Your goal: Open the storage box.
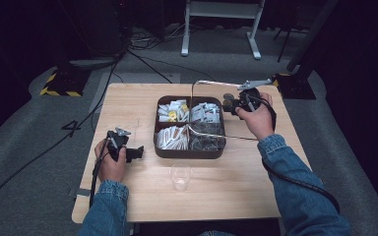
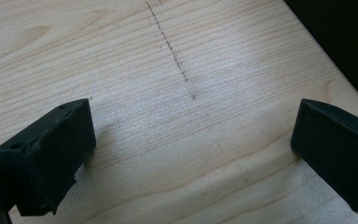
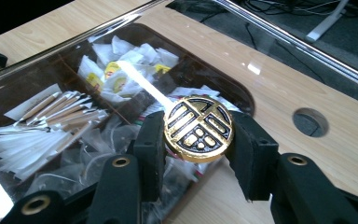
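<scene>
You are clamping your right gripper (image 3: 198, 140) on the gold knob (image 3: 198, 128) of the clear lid (image 1: 209, 105), tilting it off the tray (image 1: 189, 152); your left gripper (image 1: 134, 152), jaws wide and empty, is resting on the tabletop (image 2: 177, 140).

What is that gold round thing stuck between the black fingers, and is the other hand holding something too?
The right gripper pinches the clear lid by its gold knob, a finger on each side. The left gripper is open, holding nothing.

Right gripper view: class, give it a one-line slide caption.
Right gripper shut on the round gold knob of a clear lid over a compartment box of sachets.
</scene>
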Action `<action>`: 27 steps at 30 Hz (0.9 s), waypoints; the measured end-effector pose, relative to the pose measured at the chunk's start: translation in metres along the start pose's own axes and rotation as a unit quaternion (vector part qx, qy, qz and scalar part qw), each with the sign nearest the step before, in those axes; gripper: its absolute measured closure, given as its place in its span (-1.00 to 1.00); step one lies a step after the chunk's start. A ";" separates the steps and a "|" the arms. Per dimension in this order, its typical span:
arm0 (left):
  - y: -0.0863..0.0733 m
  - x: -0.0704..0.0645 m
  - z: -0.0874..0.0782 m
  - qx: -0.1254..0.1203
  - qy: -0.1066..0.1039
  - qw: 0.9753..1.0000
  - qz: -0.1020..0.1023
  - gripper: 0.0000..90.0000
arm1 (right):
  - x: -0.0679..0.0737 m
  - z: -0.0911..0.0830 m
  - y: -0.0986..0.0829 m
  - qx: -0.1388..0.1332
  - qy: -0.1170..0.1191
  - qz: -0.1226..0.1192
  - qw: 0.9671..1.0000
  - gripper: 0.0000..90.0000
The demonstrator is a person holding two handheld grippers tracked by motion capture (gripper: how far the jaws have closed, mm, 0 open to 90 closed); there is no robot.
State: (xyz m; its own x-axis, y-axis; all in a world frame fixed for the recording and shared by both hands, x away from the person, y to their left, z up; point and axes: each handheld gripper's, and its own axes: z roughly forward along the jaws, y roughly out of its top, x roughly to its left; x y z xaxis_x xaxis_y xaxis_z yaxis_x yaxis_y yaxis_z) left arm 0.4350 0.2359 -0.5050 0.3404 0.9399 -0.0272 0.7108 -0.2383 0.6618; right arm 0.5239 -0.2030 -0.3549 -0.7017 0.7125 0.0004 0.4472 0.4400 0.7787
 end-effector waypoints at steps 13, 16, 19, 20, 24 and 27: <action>0.002 0.000 0.002 -0.001 0.003 1.000 0.000 -1.00 | -0.030 -0.028 -0.014 0.003 -0.031 0.020 0.999 0.30; 0.002 0.000 0.002 -0.001 0.002 1.000 -0.001 -1.00 | -0.037 -0.034 -0.018 0.004 -0.038 0.026 0.999 0.30; 0.002 0.000 0.002 -0.002 0.003 1.000 -0.001 -1.00 | -0.044 -0.039 -0.022 0.004 -0.043 0.031 0.999 0.30; 0.002 0.000 0.002 -0.002 0.003 1.000 -0.001 -1.00 | -0.046 -0.040 -0.024 0.005 -0.045 0.033 0.998 0.30; 0.002 0.000 0.002 -0.002 0.003 1.000 0.000 -1.00 | -0.054 -0.044 -0.030 0.008 -0.052 0.040 0.998 0.30; 0.002 0.000 0.002 -0.002 0.003 1.000 -0.001 -1.00 | -0.060 -0.046 -0.036 0.011 -0.057 0.044 0.997 0.30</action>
State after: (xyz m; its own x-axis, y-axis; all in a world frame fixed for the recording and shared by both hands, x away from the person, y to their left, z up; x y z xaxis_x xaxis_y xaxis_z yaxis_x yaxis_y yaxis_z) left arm 0.4378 0.2354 -0.5050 0.3363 0.9415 -0.0238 0.7092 -0.2365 0.6642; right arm 0.5241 -0.2863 -0.3539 -0.5915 0.8063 -0.0039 0.5176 0.3834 0.7649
